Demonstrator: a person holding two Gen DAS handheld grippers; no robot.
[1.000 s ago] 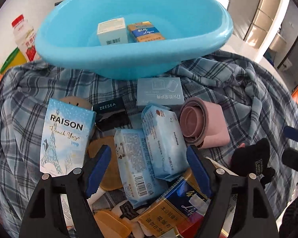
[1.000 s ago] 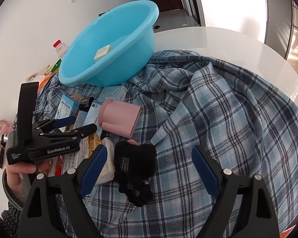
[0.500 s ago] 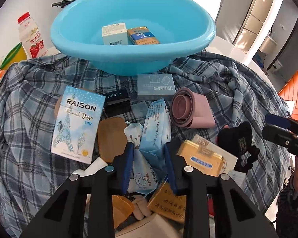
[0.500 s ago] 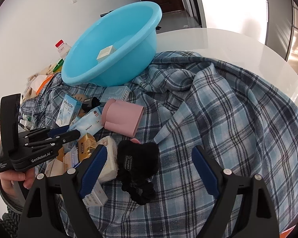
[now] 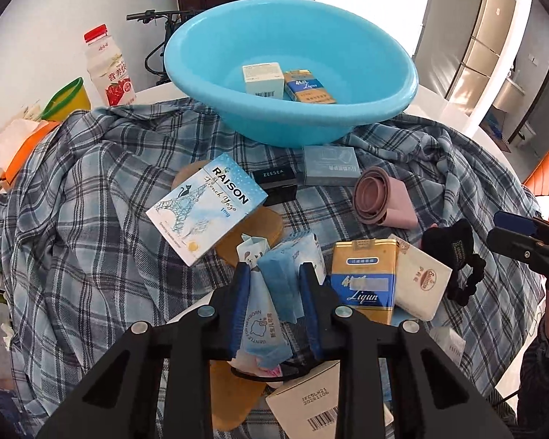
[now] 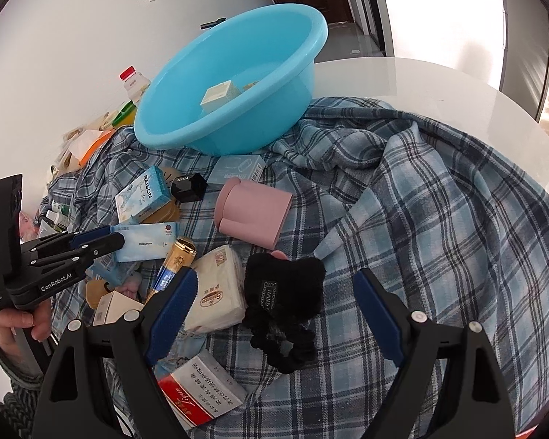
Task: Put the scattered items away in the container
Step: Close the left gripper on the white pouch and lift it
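Plaid-covered counter (image 5: 91, 197): your left claw (image 5: 274, 285) has just clenched two wipe packs (image 5: 271, 292); carry them to the basin (image 5: 384, 84); right claw (image 6: 271, 307) gapes empty.

The left gripper (image 5: 274, 292) points steeply down, its jaws just closed, pads pressing; the right gripper (image 6: 274, 307) hangs wide open.

The right hand-held gripper (image 6: 274, 300) stands open above a black fluffy item (image 6: 285, 289) that lies on the checked cloth (image 6: 439, 226). At the left, the left hand-held gripper (image 6: 119, 241) has closed on a pale blue tissue pack (image 6: 148, 243). A pink cup (image 6: 252, 216) lies on its side. The blue basin (image 6: 238, 84) holds a small white box (image 6: 219, 96).
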